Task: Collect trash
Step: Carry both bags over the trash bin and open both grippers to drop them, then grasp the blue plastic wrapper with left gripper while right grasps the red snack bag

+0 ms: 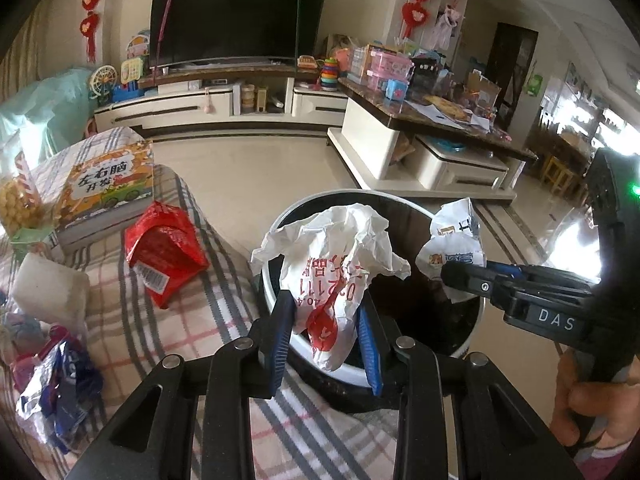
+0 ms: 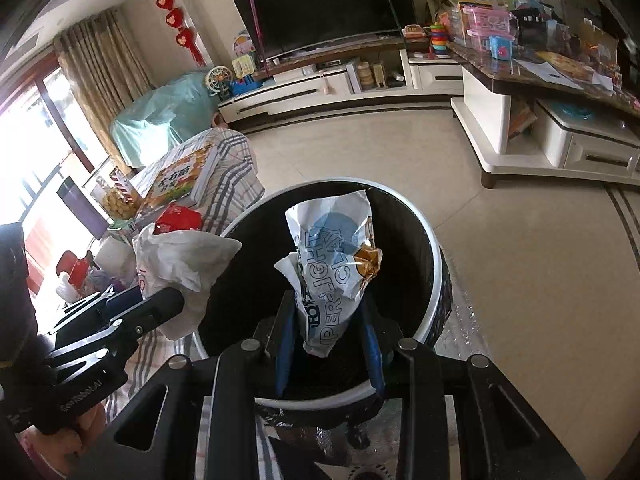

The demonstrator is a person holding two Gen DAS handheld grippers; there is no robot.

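Note:
My left gripper [image 1: 324,320] is shut on a crumpled white paper bag with red print [image 1: 336,264] and holds it over the near rim of a round black trash bin with a white rim [image 1: 420,240]. My right gripper [image 2: 330,328] is shut on a white and blue "Super-Light Clay" wrapper [image 2: 336,264] and holds it above the open bin [image 2: 432,248]. The right gripper [image 1: 464,276] with its wrapper [image 1: 456,240] also shows in the left wrist view. The left gripper [image 2: 176,300] with the white bag [image 2: 180,264] shows in the right wrist view.
A plaid-covered surface [image 1: 192,320] lies left of the bin, with a red wrapper [image 1: 164,252], a colourful book [image 1: 104,188], a blue and white wrapper [image 1: 60,384] and a snack bag [image 1: 20,200]. A low marble-topped table [image 1: 432,120] and a TV stand [image 1: 224,100] stand beyond on the tiled floor.

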